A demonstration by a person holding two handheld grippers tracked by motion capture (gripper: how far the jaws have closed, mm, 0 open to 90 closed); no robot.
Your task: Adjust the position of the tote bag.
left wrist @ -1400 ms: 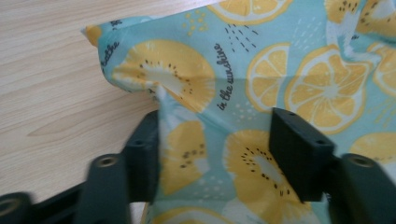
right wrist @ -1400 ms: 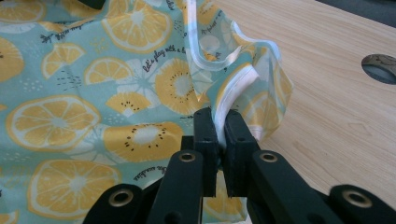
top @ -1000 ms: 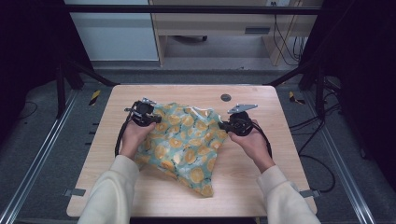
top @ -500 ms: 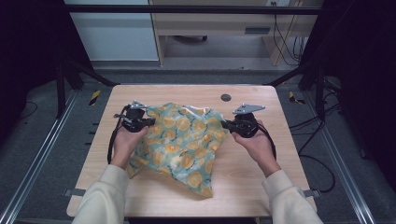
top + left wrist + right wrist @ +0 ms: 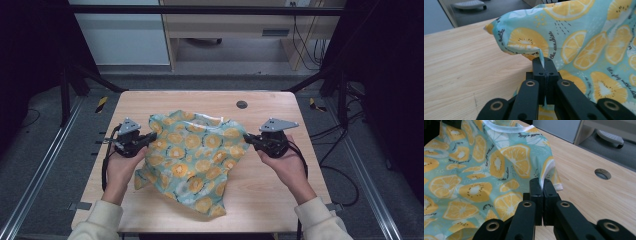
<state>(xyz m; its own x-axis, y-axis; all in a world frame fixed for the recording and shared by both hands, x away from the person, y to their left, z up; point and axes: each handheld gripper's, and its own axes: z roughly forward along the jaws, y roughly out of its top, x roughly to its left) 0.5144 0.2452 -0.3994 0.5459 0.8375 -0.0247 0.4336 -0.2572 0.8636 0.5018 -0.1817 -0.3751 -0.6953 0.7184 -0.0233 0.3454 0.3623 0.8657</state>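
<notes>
High view puts me at the near edge of the table (image 5: 300,107), one gripper in each hand, with a small shirt (image 5: 192,155) printed with orange and lemon slices stretched between them. My left gripper (image 5: 145,141) is clamped on the shirt's left side, and the left gripper view shows its jaws pressed together with a thin pinch of cloth rising out between them. My right gripper (image 5: 248,140) has the right side: its jaws are closed on the white-hemmed edge of what looks like a sleeve (image 5: 555,178), the fabric squeezed flat between the pads.

The upper part of the shirt hangs off the tabletop between my two grips, with the white neckline (image 5: 506,128) toward the far side, while the lower part trails down and lies rumpled on the wood near me.

I judge this to be the spreading step: I have both sides pinched and am pulling the shirt open so it can go down flat. The next move calls for keeping both grips firm, drawing my hands apart until the cloth is taut across the shoulders, then lowering it evenly so the rumpled lower end smooths out. A round hole (image 5: 242,104) in the table lies beyond the shirt, clear of it.
</notes>
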